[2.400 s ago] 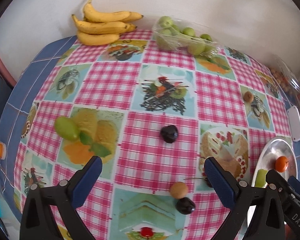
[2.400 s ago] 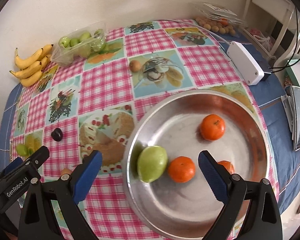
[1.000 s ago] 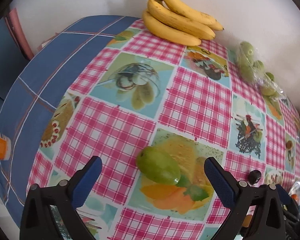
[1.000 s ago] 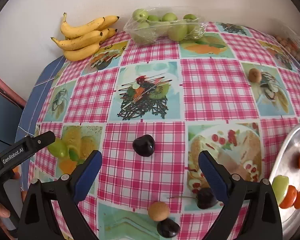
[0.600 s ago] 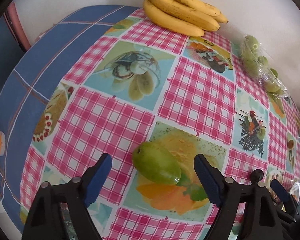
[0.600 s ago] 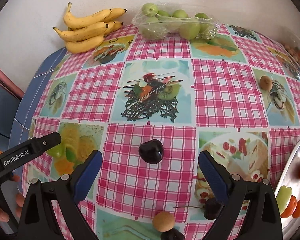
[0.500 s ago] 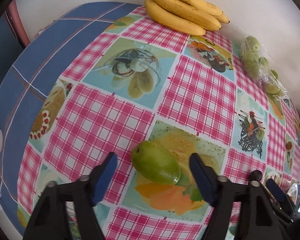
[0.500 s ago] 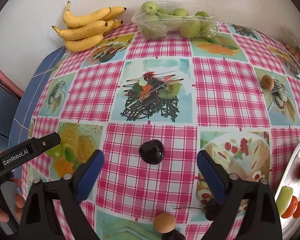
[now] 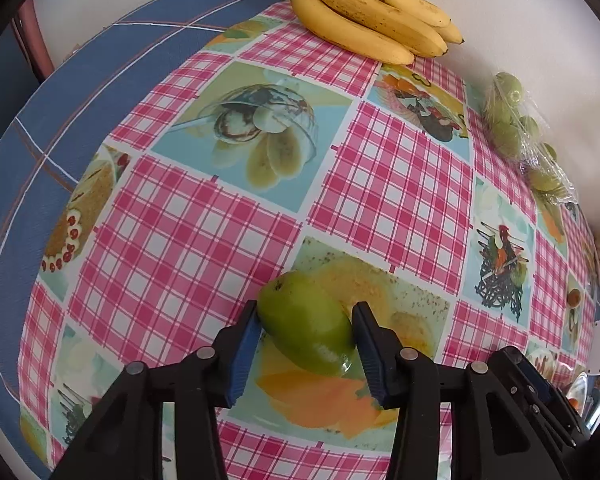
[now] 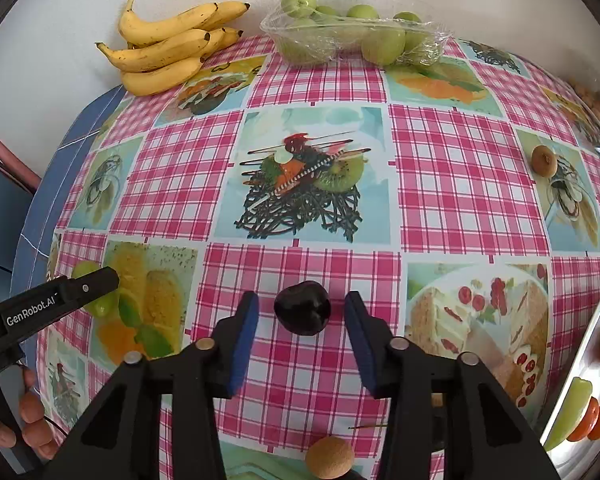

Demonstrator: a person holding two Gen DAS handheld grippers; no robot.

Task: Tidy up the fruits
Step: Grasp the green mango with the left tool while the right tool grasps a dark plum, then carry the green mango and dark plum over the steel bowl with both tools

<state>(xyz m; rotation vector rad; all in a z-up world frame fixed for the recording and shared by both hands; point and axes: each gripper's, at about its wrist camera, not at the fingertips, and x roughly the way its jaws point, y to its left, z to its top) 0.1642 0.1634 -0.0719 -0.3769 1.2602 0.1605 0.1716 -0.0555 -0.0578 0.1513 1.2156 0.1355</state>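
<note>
A green pear-shaped fruit (image 9: 306, 326) lies on the checked tablecloth. My left gripper (image 9: 306, 338) is shut on it, both blue pads touching its sides; it also shows in the right wrist view (image 10: 86, 270) behind the left gripper's finger. A dark plum (image 10: 302, 313) lies between the fingers of my right gripper (image 10: 302, 336), whose jaws stand partly closed with a gap on each side of the plum. A metal tray (image 10: 588, 344) at the right edge holds a green fruit (image 10: 572, 408) and orange tangerines (image 10: 598, 418).
Bananas (image 9: 372, 20) and a wrapped punnet of green fruit (image 10: 348, 38) lie along the far wall. A small brown fruit (image 10: 544, 161) lies at the right, another (image 10: 329, 458) near my right gripper. The blue table edge (image 9: 60, 112) is at the left.
My left gripper has closed from wide open onto the green fruit. My right gripper has narrowed around the dark plum and moved nearer to it.
</note>
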